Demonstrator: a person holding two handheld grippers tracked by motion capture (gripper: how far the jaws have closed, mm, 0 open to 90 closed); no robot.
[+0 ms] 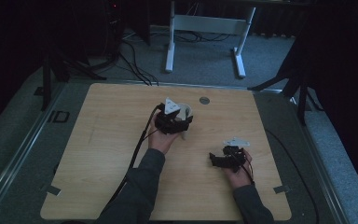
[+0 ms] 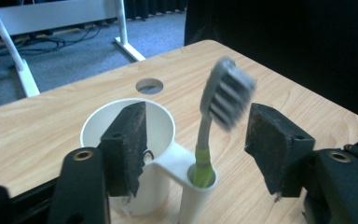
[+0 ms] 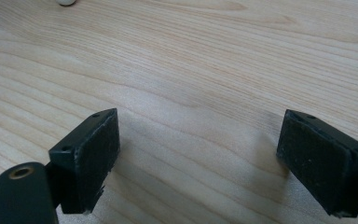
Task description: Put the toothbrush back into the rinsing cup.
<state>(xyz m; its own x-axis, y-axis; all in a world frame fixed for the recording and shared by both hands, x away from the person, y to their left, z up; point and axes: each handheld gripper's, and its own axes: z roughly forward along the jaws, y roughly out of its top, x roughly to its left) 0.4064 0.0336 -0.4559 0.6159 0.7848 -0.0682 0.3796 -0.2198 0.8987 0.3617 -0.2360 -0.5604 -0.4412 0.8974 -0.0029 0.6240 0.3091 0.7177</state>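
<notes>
A white cup-shaped toothbrush holder [image 2: 121, 135] stands on the wooden table [image 1: 112, 140], with a narrow side tube [image 2: 196, 191]. A grey and green toothbrush [image 2: 216, 116] stands upright in that tube, bristles up. My left gripper [image 2: 196, 140] is open, its jaws either side of the toothbrush without touching it. In the high view the left gripper [image 1: 173, 120] sits just before the holder [image 1: 186, 110] near the table's middle. My right gripper [image 3: 200, 158] is open over bare wood; it hangs low at the front right [image 1: 224, 159].
A round cable hole [image 1: 204, 100] lies in the table beyond the holder. White desk legs [image 1: 170, 42] and loose cables stand on the grey floor behind the table. Black stands flank both far corners.
</notes>
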